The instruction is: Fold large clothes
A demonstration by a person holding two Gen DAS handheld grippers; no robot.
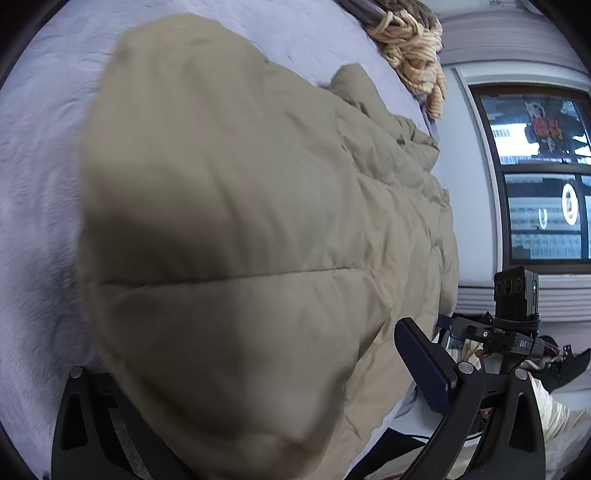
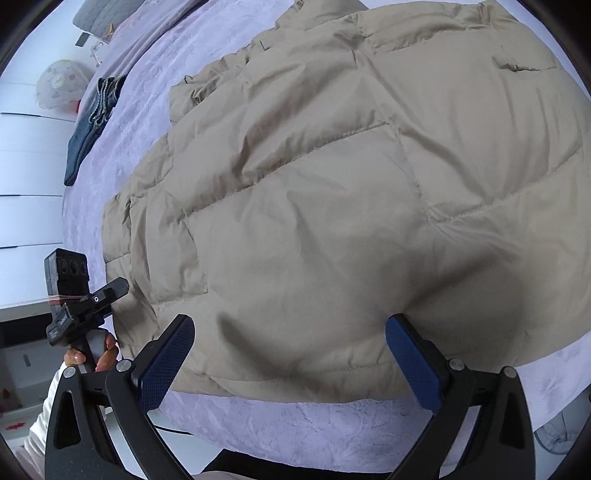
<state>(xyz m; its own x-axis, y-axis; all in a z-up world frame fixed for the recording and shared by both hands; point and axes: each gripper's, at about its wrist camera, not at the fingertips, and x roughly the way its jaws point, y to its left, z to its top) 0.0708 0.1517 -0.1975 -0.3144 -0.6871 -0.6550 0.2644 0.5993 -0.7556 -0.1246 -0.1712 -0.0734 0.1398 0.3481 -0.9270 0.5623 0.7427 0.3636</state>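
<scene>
A large beige quilted puffer jacket (image 2: 314, 177) lies spread on a lavender bed cover (image 2: 295, 424). My right gripper (image 2: 291, 354) is open at the jacket's near edge, its blue pads on either side of the puffy hem without clamping it. In the left wrist view the jacket (image 1: 229, 221) bulges up close to the lens and covers my left gripper's left finger. Only the right blue pad (image 1: 424, 369) shows, set wide from the left arm. My left gripper (image 1: 258, 376) stands open, with jacket fabric filling the gap. The other gripper (image 1: 517, 332) shows at the lower right.
A cream knitted garment (image 1: 413, 48) lies at the bed's far edge near a window (image 1: 539, 177). Folded dark jeans (image 2: 92, 122) and a grey pillow (image 2: 107, 14) lie at the far left of the bed. White drawers (image 2: 26, 184) stand beyond.
</scene>
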